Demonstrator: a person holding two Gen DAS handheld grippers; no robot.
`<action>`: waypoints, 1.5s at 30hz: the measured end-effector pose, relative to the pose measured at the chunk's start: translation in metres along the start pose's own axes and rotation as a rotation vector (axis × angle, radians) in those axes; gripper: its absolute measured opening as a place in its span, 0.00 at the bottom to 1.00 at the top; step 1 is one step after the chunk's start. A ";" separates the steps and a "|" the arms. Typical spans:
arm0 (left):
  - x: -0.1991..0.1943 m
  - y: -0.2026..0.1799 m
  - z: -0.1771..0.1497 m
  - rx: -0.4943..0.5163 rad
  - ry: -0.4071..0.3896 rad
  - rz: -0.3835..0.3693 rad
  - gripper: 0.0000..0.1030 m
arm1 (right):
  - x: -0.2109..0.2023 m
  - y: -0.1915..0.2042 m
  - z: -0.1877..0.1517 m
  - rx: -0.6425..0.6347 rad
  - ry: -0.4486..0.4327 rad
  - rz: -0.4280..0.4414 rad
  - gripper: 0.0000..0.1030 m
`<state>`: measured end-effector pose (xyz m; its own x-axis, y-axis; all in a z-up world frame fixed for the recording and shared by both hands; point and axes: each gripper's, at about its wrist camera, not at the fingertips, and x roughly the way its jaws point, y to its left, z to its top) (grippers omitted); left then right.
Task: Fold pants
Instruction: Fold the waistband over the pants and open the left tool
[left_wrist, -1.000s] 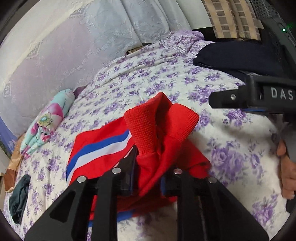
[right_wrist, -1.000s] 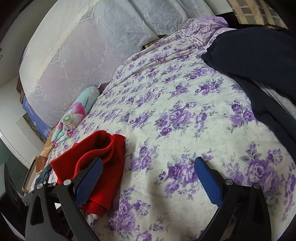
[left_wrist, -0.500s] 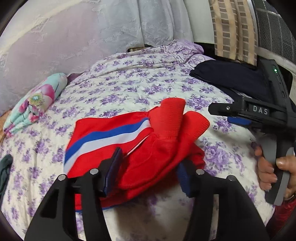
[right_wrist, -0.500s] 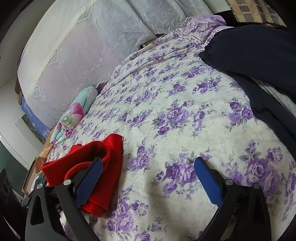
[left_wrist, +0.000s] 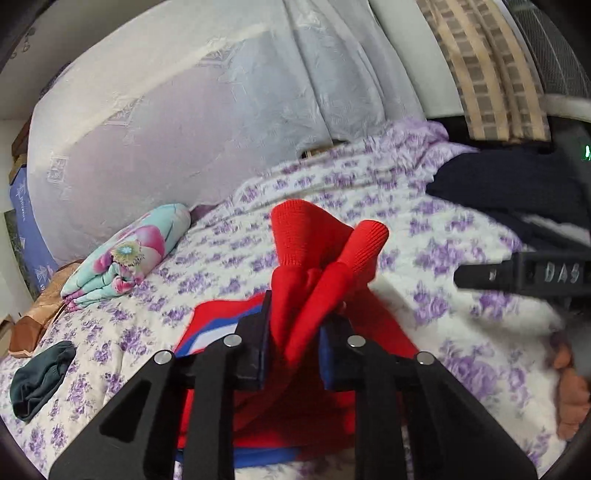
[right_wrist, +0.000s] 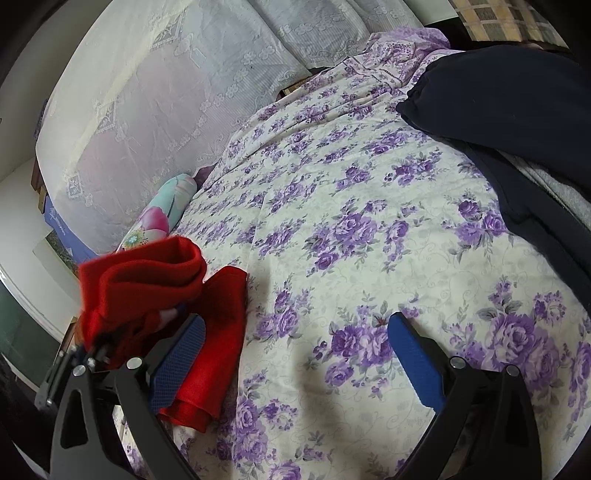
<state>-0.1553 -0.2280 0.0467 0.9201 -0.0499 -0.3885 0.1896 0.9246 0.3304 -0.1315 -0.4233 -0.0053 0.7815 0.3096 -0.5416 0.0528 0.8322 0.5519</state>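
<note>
Red pants (left_wrist: 317, 258) with a blue and white side stripe lie bunched on the purple-flowered bedsheet (left_wrist: 461, 332). The jaws of my left gripper (left_wrist: 291, 332) are closing, and their pads press on the gathered red fabric just below the two ribbed cuffs, which stand up above the fingers. In the right wrist view the lifted red pants (right_wrist: 147, 280) sit at the left edge, with the left gripper (right_wrist: 88, 358) below them. My right gripper (right_wrist: 295, 354) stands open over bare sheet, nothing between its blue pads; its left pad is beside a red fold.
A dark navy garment (right_wrist: 498, 92) covers the bed's far right. A rolled floral cloth (left_wrist: 125, 258) and a dark green cloth (left_wrist: 40, 380) lie at the left. A lace-draped wall (left_wrist: 184, 110) stands behind. A person's hand (left_wrist: 570, 391) holds the right gripper (left_wrist: 517, 275).
Half a second ago the left jaws were spread with the pants lying flatter; now they are shut on the fabric again and the cuffs are raised. The right gripper has stayed put.
</note>
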 end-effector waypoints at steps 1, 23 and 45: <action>0.004 -0.011 -0.004 0.063 0.047 -0.031 0.19 | 0.000 0.000 0.000 0.000 0.000 0.000 0.97; 0.002 0.065 0.001 -0.186 0.186 -0.338 0.95 | 0.002 -0.001 -0.001 0.007 0.001 -0.002 0.97; 0.054 0.114 -0.064 -0.281 0.396 -0.320 0.96 | 0.055 0.072 -0.016 -0.334 0.144 -0.191 0.97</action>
<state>-0.1062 -0.1005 0.0083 0.6232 -0.2484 -0.7416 0.2893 0.9542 -0.0765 -0.0944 -0.3393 -0.0052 0.6809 0.1763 -0.7109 -0.0341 0.9772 0.2096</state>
